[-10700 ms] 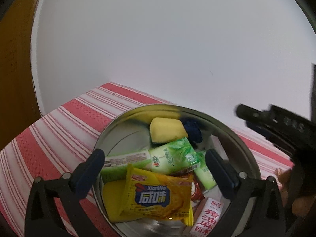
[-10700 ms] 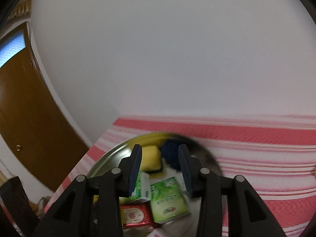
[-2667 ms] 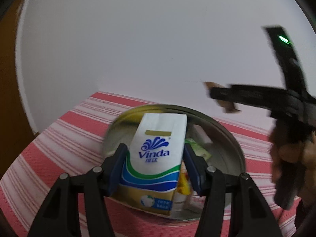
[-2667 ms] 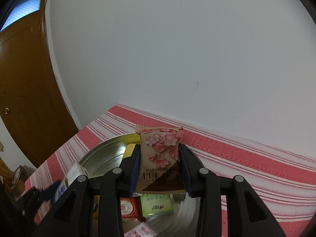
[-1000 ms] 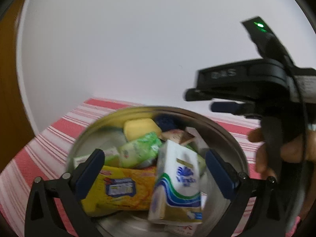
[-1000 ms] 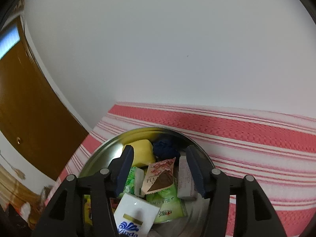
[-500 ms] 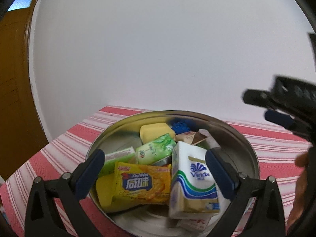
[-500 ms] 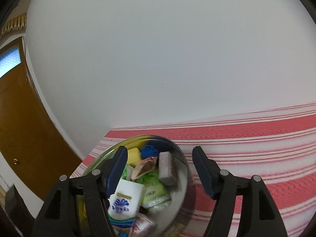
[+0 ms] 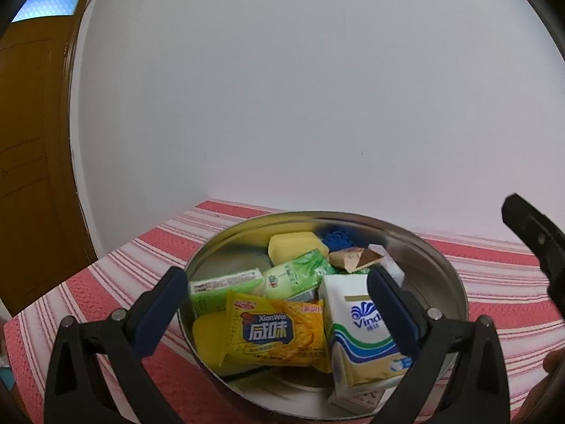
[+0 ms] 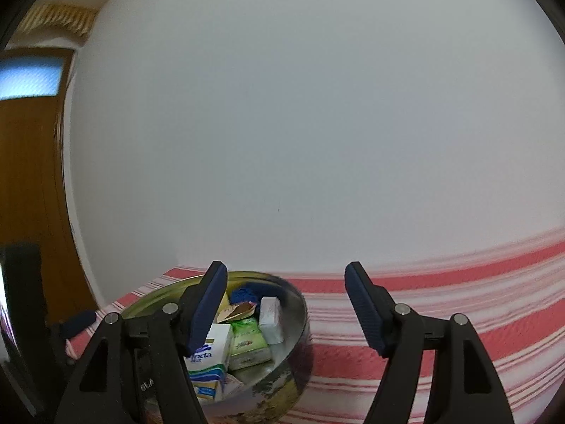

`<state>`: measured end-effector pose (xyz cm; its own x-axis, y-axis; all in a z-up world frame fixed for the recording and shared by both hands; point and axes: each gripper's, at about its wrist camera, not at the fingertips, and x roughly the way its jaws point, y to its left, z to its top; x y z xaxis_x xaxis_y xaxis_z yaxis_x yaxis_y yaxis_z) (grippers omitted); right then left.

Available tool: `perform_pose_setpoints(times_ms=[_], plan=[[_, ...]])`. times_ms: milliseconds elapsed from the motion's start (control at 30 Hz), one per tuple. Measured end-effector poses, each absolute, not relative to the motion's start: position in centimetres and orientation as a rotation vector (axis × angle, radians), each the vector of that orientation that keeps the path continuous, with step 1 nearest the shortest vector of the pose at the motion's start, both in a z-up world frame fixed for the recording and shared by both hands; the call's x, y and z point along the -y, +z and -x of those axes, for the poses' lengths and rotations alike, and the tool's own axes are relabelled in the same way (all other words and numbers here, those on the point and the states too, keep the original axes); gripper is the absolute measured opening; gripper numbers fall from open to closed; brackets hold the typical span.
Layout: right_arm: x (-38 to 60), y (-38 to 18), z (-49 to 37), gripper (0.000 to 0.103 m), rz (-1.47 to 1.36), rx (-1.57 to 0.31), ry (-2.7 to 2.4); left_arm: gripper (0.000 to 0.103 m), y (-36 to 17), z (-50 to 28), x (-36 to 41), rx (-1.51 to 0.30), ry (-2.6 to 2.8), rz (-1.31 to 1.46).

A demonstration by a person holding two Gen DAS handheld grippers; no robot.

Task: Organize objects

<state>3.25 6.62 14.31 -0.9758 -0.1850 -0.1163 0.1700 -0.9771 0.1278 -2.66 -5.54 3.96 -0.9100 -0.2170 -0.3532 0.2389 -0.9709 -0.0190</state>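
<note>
Nearest in the left wrist view, the left hand-held gripper [image 9: 277,296] is spread wide with nothing between its blue pads [image 9: 160,311], hanging just over the near rim of the bowl [image 9: 448,272]. Under it sits the pile: a yellow cracker pack [image 9: 279,332] lying flat at the front, and right beside it the Vinda tissue pack [image 9: 360,332] standing tilted, partly hidden behind the right pad. A sponge [image 9: 206,335] pokes out from under the cracker pack on the left. Behind those, a green bar [image 9: 226,286] and a green sachet [image 9: 296,275] lie side by side, then a yellow block [image 9: 295,247], a brown-and-white candy wrapper [image 9: 356,258] and a blue tuft [image 9: 337,238] against the far wall of the bowl. The bowl rests on a red-and-white striped worktop [image 9: 123,279], and at the right edge a black piece of the other tool [image 9: 533,240] cuts into frame.

Over to the right wrist view: the right hand-held gripper [image 10: 286,309] is also wide apart and empty, held off to the right of the bowl [image 10: 302,314], its left finger covering part of the pile. A white bar [image 10: 271,319] leans by the bowl's right wall. Beyond the worktop stand a plain white wall [image 10: 317,123] and, at left, a brown door [image 10: 28,176].
</note>
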Motion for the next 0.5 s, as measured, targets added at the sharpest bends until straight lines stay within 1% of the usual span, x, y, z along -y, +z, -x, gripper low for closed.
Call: perform_pose_setpoints(times_ms=[67,167,500], plan=[[-6.0,14.0,-3.5,0.073,-0.165,0.099,-2.963,0.103,4.0,2.6,5.5,-0.088,-2.858,-0.507],[-5.3,14.0,-3.7,0.073,-0.142,0.047,-2.956,0.103,4.2,2.2,5.4,-0.087,-2.858,-0.485],[-5.4,13.9,-3.4,0.073,-0.113,0.086,-2.966,0.103,4.4,1.3,5.2,-0.079,-2.863,-0.454]])
